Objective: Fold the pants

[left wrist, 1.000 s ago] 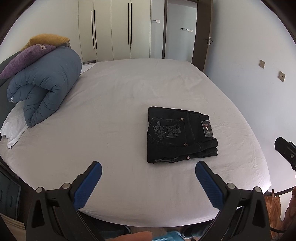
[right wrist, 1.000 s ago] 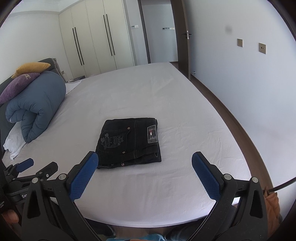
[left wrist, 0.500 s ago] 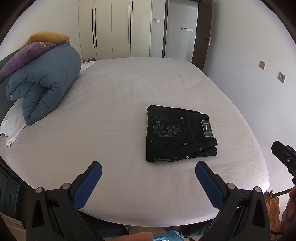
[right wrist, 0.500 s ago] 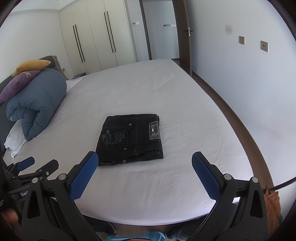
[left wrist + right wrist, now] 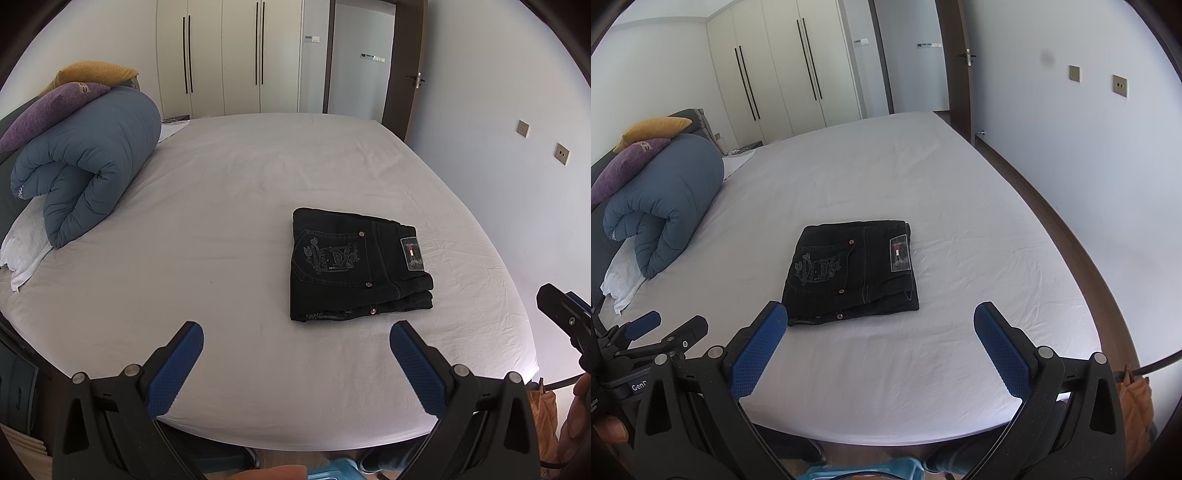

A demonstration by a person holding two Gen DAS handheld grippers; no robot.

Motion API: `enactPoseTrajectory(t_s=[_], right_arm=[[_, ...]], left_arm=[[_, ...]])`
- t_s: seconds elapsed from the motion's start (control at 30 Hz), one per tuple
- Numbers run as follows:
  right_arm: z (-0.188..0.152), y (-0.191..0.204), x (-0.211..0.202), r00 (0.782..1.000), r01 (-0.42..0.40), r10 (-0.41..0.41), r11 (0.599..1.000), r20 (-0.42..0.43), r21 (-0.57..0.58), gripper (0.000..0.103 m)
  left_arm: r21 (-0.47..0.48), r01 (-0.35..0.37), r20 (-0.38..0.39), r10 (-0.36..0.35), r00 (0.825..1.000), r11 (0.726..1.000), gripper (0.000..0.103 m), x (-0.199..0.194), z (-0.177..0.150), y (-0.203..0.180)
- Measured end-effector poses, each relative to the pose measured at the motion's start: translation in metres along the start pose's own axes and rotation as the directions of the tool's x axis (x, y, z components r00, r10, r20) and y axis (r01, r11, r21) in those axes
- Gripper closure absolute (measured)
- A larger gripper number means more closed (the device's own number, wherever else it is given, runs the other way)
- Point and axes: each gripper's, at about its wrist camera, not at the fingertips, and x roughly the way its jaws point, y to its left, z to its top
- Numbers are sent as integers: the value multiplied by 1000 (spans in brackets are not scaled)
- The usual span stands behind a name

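Observation:
Black pants lie folded into a compact rectangle on the white bed, back pocket embroidery and label facing up. They also show in the right wrist view. My left gripper is open and empty, held off the bed's near edge, short of the pants. My right gripper is open and empty, just in front of the pants' near edge and above the bed. The left gripper also shows at the lower left of the right wrist view.
A rolled blue duvet with purple and yellow pillows lies at the bed's left. White wardrobes and a door stand at the back. A wall runs close along the right.
Both grippers drew back and rose slightly; the pants appear a little farther and higher in both views. The pants have not moved.

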Motion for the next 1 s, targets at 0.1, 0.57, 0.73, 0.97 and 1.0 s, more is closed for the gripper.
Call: enactPoseTrajectory(t_s=[0.1,0.57,0.73,0.97,1.0], right_arm=[[-1,1,1,1000,-1,1,1000,-2,0,0],[-1,-2,8,1000,-13,13,1000,-19,-3,0],[-2,-2,9,1000,-16,16,1000,-21,-4,0],[-2,-1,10,999,-20,20,1000,-27,-5,0],[-2,-1,10,999,-20,20,1000,-28,-5,0]], left_arm=[[0,1,-2,-1,1000,1000,0,1,0,0],[-4,-1,-4,1,1000,1000,0,2,-2,0],[-3,-1,-5,1,1000,1000,0,2,-2,0],[-3,1,-5,-1,1000,1000,0,3,-3,0],[-3,1,-6,-1,1000,1000,0,3,-3,0]])
